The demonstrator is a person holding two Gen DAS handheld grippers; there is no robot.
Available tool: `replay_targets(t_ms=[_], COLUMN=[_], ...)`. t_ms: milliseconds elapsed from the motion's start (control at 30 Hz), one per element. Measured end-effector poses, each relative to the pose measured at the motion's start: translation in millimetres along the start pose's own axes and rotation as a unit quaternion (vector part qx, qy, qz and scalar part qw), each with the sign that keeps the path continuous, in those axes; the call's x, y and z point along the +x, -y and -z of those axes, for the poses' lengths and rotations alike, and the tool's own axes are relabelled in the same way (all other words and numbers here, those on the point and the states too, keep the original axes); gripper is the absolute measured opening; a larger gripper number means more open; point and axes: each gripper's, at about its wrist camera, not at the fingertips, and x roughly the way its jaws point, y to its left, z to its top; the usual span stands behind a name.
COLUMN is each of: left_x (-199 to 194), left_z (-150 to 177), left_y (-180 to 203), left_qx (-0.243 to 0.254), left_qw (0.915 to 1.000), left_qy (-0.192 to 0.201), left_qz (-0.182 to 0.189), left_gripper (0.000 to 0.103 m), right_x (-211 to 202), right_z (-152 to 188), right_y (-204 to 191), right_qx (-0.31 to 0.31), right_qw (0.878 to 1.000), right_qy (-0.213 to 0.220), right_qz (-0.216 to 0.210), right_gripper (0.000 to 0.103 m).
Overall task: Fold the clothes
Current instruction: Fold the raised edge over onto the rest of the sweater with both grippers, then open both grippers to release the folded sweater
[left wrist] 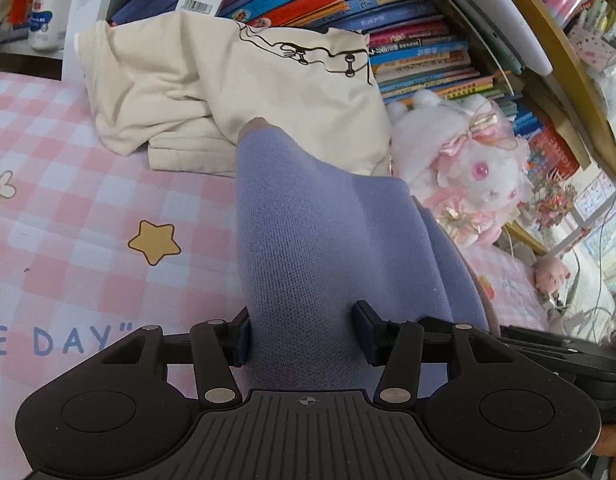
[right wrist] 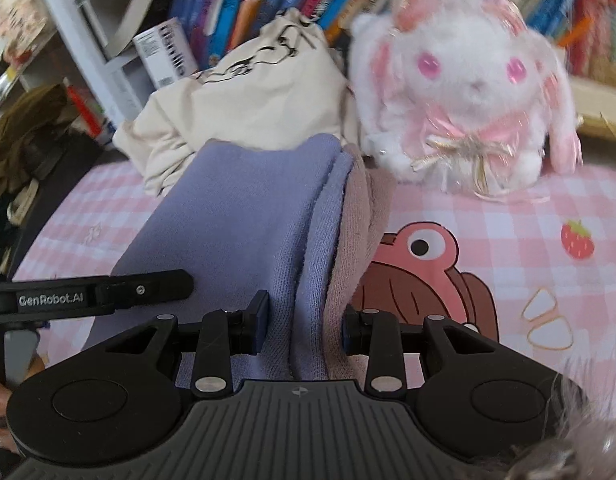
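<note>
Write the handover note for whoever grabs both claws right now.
Left claw: shut on the purple garment, gripping a broad bunch of it.
Right claw: shut on the same purple garment at its layered edge, where the pinkish lining shows.
The garment lies doubled lengthwise on the pink checked sheet. A cream shirt sits crumpled behind it, next to the plush bunny.
Done: the purple one looks partly folded.
Left: probably finish that fold and set it down, then fold the cream shirt.
</note>
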Motion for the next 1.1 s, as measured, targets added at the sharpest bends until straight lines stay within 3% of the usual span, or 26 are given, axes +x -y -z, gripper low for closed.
replay_targets(t_ms=[167,233,300,400,467,600,767,1100], left_x=[3.0,1.5,-3.7,-16.8,-26.1,-45.3,-60.9,-78.5], left_z=[-0.6,0.2,0.3,2.3,4.2,15.8,37.5,85.0], left_y=[-0.4,3.0,10.7,20.4,25.7,36.6,53.3,80.2], left_qx=[-0.001,0.008,0.026,0.048,0.059,0.083,0.118,0.137], left_qw=[1.0000,0.9997,0.9983,0.9959,0.9942,0.9892,0.9827,0.9800], left_qy=[0.002,0.008,0.022,0.044,0.055,0.072,0.076,0.058], left_qz=[-0.006,-0.023,-0.047,-0.063,-0.072,-0.097,-0.121,-0.132], left_gripper=[0.058,0.068,0.069,0.078,0.079,0.083,0.085,0.085], right_x=[4.9,4.9,1.4,-10.0,-17.9,-36.6,-57.5,-91.8], right_z=[1.0,1.2,1.2,0.7,0.7,7.7,26.5,80.4], right_y=[4.4,4.4,3.6,2.8,3.2,5.3,0.3,-7.4], right_qx=[0.011,0.012,0.013,0.020,0.028,0.036,-0.003,-0.058], right_qw=[1.000,1.000,1.000,1.000,0.999,0.998,0.998,0.993], right_qy=[-0.004,-0.004,0.000,0.019,0.028,0.044,0.056,0.059], right_qz=[-0.001,-0.002,-0.010,-0.014,-0.008,0.012,0.041,0.079], right_gripper=[0.040,0.046,0.068,0.076,0.082,0.086,0.086,0.088])
